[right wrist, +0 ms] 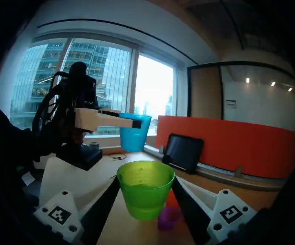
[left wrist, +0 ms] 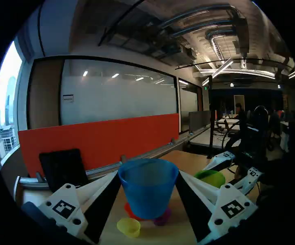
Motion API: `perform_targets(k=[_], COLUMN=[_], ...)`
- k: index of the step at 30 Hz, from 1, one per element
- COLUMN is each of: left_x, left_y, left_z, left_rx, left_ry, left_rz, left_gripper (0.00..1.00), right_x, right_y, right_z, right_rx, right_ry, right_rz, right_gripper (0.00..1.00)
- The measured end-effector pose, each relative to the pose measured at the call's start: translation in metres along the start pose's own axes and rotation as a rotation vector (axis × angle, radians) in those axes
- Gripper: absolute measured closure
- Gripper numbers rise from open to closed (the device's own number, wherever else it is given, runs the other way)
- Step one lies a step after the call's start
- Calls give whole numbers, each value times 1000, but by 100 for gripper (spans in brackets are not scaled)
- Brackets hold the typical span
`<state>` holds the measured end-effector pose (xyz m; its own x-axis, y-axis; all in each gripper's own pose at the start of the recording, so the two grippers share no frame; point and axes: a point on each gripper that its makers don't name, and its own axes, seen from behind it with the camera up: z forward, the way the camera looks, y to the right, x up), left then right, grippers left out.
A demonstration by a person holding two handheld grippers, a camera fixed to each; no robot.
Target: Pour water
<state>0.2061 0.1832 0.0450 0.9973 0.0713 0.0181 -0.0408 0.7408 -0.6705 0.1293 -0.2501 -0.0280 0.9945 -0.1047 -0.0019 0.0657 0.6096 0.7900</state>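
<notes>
In the left gripper view we start at the left with the bright window (left wrist: 4, 106). Next comes a dark tablet (left wrist: 63, 168) propped before the orange partition (left wrist: 106, 141) at the back of the wooden table (left wrist: 188, 158). In the middle the left gripper (left wrist: 148, 176) clamps the blue cup (left wrist: 148, 194), a black pad pressing each side of its wall. The cup is upright, its long axis vertical and its mouth pointing up, and it is held above the tabletop. Below it sit a yellow cup (left wrist: 128, 227), a red cup (left wrist: 129, 210) mostly hidden behind the blue one, and a purple cup (left wrist: 163, 217). Farther right the green cup (left wrist: 209, 178) shows mouth up between two white fingers (left wrist: 218, 160). In the right gripper view we see the left gripper at the left, carrying the blue cup upright in the air before the window. In the centre the right gripper (right wrist: 146, 179) is closed on the green cup, a pad on each side. That cup's axis is vertical and its mouth faces up, and it is raised over the table, with the purple cup just below and behind it.
</notes>
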Motion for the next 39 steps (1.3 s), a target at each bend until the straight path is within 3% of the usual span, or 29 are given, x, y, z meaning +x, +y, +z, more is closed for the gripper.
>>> perform_targets(k=[15, 29, 39], left_x=[-75, -137, -178], left_y=[-3, 9, 21], left_z=[-17, -22, -18], left_rx=[2, -19, -48], left_ry=[-98, -213, -301], left_rz=[-15, -8, -9], left_gripper=[12, 12, 12], right_x=[-32, -61, -94], right_y=[21, 30, 35], right_z=[-24, -38, -40], right_rx=[-44, -43, -32], right_ry=[-92, -197, -295], right_rz=[-2, 10, 30], right_gripper=[9, 9, 9])
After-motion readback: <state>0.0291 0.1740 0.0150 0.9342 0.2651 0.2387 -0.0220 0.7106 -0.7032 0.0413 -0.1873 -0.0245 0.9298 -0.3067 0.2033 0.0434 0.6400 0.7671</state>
